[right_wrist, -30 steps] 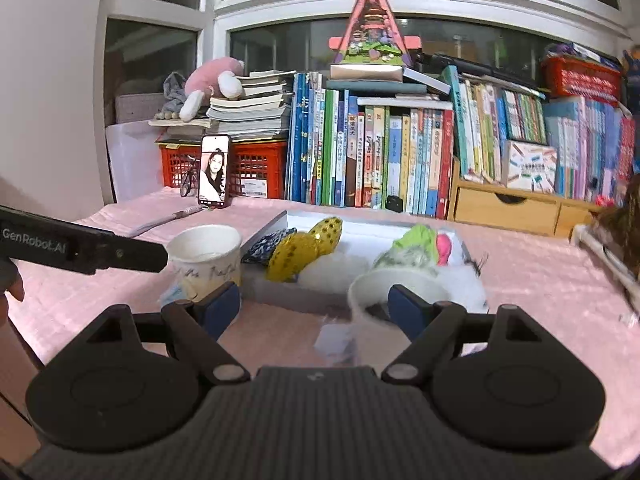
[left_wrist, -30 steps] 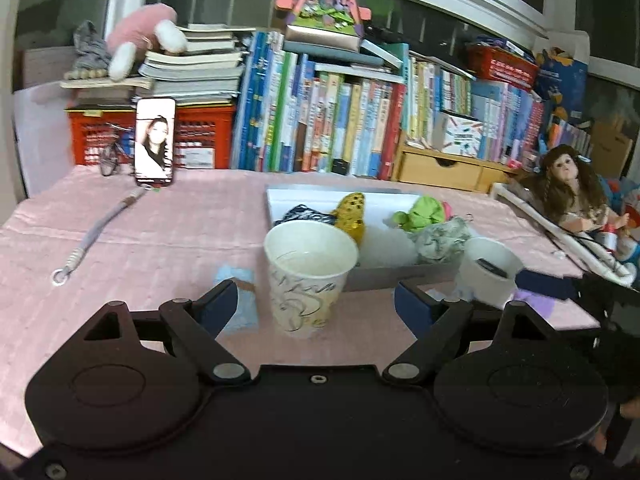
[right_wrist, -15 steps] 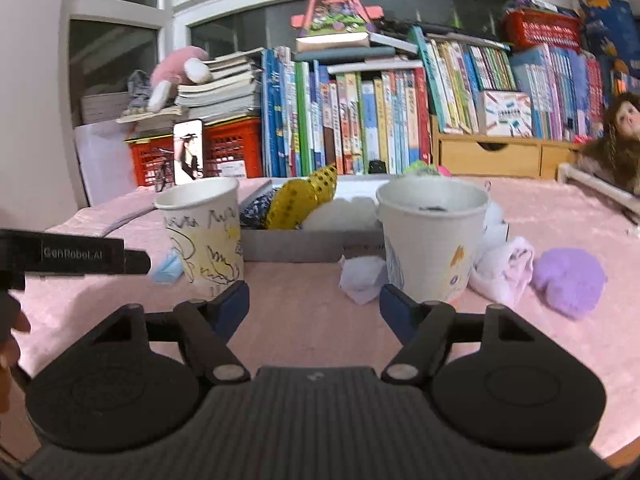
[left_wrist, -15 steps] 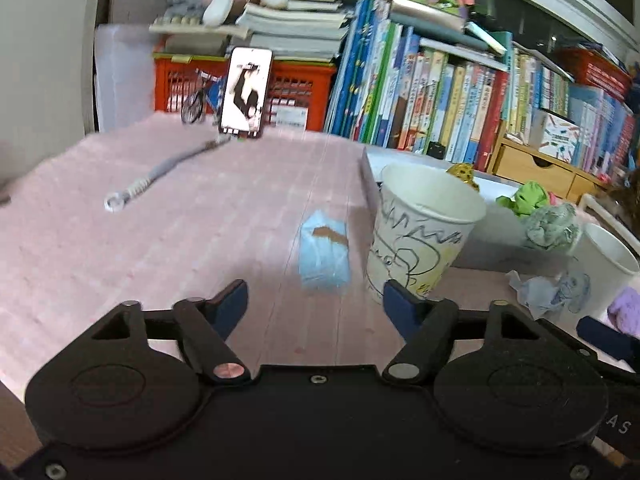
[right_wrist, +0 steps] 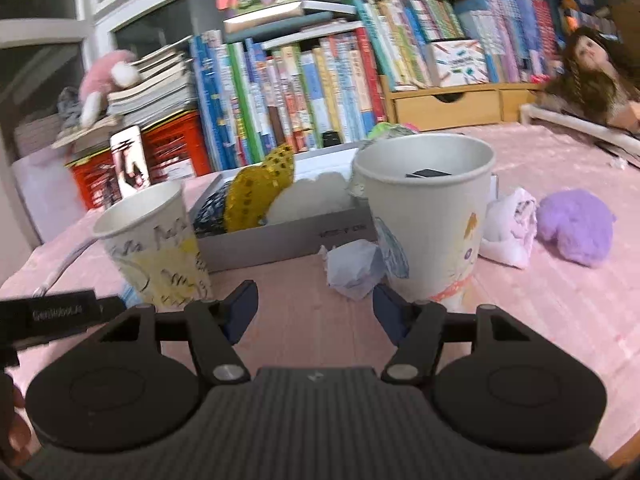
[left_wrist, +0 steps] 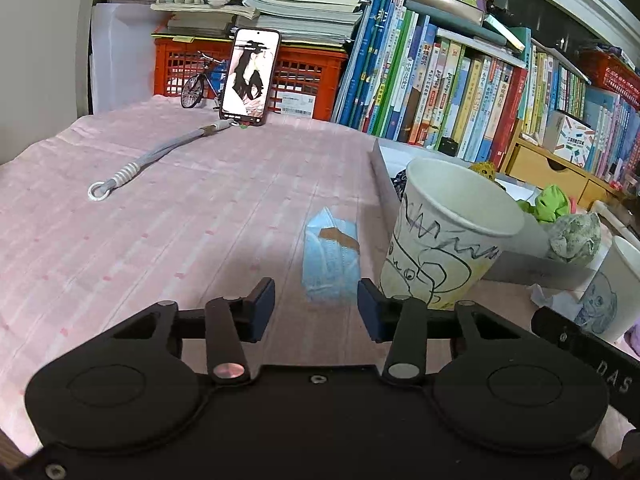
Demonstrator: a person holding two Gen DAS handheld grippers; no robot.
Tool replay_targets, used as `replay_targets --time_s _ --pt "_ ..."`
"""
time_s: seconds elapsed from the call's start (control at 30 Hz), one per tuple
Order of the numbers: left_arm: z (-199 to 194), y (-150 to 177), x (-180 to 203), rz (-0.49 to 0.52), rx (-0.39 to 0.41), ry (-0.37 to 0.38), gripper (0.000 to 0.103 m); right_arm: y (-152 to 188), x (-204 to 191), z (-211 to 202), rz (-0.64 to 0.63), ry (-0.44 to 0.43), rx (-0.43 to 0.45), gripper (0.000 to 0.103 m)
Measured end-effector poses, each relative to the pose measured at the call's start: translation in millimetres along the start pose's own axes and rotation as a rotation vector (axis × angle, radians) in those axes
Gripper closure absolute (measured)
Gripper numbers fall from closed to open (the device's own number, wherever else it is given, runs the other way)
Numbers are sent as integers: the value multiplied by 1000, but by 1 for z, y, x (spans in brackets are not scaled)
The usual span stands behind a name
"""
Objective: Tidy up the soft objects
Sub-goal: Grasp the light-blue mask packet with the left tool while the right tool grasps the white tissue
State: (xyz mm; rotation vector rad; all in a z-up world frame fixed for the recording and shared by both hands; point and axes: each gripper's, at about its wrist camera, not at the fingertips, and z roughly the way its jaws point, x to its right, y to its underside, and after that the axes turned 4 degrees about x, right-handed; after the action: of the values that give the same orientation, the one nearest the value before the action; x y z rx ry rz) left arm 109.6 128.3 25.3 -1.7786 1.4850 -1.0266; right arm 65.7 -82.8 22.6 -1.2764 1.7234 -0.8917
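A folded blue face mask [left_wrist: 330, 256] lies on the pink tablecloth, left of a doodled paper cup [left_wrist: 448, 236]. My left gripper [left_wrist: 316, 310] hovers low at the mask's near edge. Its jaws are closing, with the mask's edge between the tips, and the pads do not press it. In the right wrist view a crumpled white tissue [right_wrist: 352, 268] lies against a second paper cup [right_wrist: 428, 216]. My right gripper [right_wrist: 316, 314] sits just short of the tissue, its jaws closing on nothing. A white cloth [right_wrist: 510, 228] and a purple fluffy lump [right_wrist: 574, 228] lie right of that cup.
A grey box [right_wrist: 280, 240] behind the cups holds several soft things, including a yellow spotted one [right_wrist: 260, 192]. At the back stand books, a red crate [left_wrist: 304, 76] and a propped phone [left_wrist: 250, 76]. A cord [left_wrist: 160, 156] lies far left, and a doll [right_wrist: 592, 76] far right.
Both grippers have sunk toward the table and their jaws have narrowed. The left view swung from the doodled cup to the blue mask. The right gripper came closer to the tissue and cup.
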Motion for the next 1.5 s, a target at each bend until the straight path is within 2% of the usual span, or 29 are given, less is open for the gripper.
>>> replay_targets --time_s 0.13,0.2,0.33,0.43,0.53,0.63,0.67,0.7,0.87,1.07,1.17,1.33,1.47,1.5 --pt "3 -2 0 0 -4 2 67 -4 -3 5 27 27 -1 30" --pt "6 -3 1 1 -11 3 74 -5 -5 8 41 41 -4 30" --pt "12 -4 2 -2 -20 9 76 -7 -5 16 71 74 -34 31" --pt "14 -6 3 2 -19 19 82 -6 -5 22 88 96 -49 35" --pt "12 -5 4 16 -9 21 87 -8 -4 23 101 108 -49 43" --pt "7 -5 4 21 -1 24 91 -9 -2 27 103 118 -56 58" --pt "5 -5 4 24 1 25 91 -10 -1 28 101 118 -60 68" --pt "4 -4 4 28 2 26 92 -10 1 28 99 116 -66 71" --pt "-5 1 4 48 -13 38 93 -10 7 23 94 73 -78 72" --pt "-20 13 2 61 -46 52 93 -6 8 7 32 18 -82 72" --pt "-30 17 1 67 -53 60 92 -2 6 -4 -31 -24 -82 71" --pt "-28 11 0 80 -17 18 86 2 3 -19 -114 -51 -50 69" --pt "-20 0 0 52 19 30 63 2 0 -20 -136 -51 -32 68" --pt "-17 -3 1 59 23 31 62 3 0 -20 -141 -52 -32 68"
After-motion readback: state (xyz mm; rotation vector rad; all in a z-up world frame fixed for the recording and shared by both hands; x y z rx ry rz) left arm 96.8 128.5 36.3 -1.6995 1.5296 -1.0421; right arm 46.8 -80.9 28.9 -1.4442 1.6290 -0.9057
